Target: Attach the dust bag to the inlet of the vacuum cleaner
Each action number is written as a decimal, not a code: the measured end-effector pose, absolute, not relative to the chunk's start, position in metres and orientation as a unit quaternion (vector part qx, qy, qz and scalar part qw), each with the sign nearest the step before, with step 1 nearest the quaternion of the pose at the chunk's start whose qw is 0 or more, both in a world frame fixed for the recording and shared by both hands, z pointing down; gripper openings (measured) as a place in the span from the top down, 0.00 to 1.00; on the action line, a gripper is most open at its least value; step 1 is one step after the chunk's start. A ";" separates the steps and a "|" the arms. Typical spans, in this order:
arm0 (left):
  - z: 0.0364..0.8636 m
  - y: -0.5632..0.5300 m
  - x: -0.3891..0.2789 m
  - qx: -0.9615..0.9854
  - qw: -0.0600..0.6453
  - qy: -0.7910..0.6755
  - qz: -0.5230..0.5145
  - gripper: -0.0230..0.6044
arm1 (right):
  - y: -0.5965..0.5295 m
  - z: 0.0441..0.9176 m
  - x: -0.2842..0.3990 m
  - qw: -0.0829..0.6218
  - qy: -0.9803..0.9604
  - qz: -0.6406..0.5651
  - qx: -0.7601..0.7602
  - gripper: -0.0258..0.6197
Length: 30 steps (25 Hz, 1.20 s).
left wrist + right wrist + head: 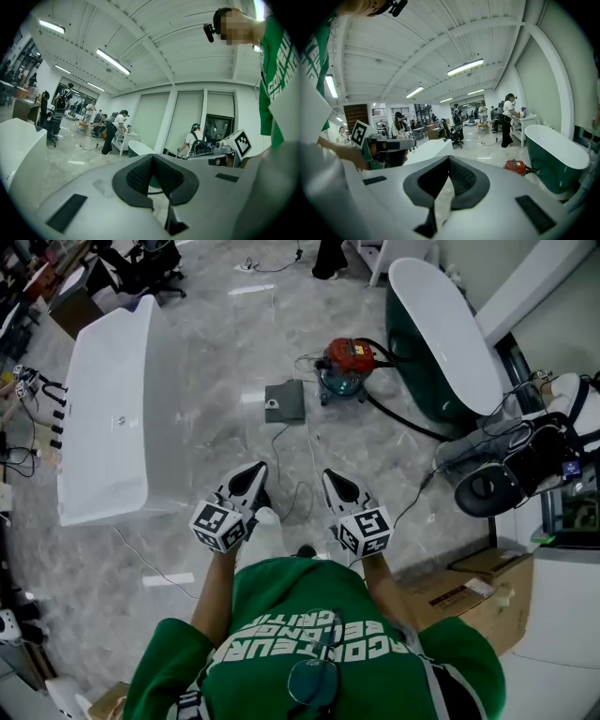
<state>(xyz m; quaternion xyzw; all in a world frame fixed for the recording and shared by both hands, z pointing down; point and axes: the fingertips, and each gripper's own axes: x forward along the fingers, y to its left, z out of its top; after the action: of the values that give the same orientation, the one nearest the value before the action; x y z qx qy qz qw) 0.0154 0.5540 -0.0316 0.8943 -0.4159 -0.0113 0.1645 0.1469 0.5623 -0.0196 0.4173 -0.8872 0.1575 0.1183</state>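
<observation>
With our left tongs (254, 472) and right tongs (334, 480) pressed together empty, we should spread them only above the flat grey dust bag (284, 401) lying at nine o'clock of the red-lidded vacuum cleaner (349, 365) ahead.

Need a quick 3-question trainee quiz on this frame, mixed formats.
1. Fill in: in the head view, the dust bag lies flat on the floor to the ___ of the vacuum cleaner.
2. True or false: the dust bag is already fitted on the vacuum cleaner's inlet.
3. Pick one: the right gripper is A) open, B) shut and empty, C) shut on the dust bag.

Key: 1 left; 2 false; 3 B.
</observation>
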 end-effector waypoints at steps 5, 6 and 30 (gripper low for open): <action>-0.032 0.497 -0.029 0.897 0.166 -0.410 -0.018 0.96 | 0.504 -0.018 0.104 0.136 -0.882 0.149 0.425 0.95; -0.031 0.486 -0.038 0.897 0.167 -0.408 -0.017 0.96 | 0.492 -0.019 0.096 0.137 -0.881 0.150 0.427 0.95; -0.013 0.348 -0.147 0.906 0.214 -0.361 -0.049 0.96 | 0.373 -0.015 -0.026 0.184 -0.861 0.142 0.453 0.95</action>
<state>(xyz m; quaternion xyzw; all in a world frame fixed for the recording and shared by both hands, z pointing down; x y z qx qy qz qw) -0.1471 0.3475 -0.0129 0.9062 -0.3613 -0.0488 0.2141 -0.0262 0.3729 -0.0155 0.4529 -0.8607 0.1423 0.1841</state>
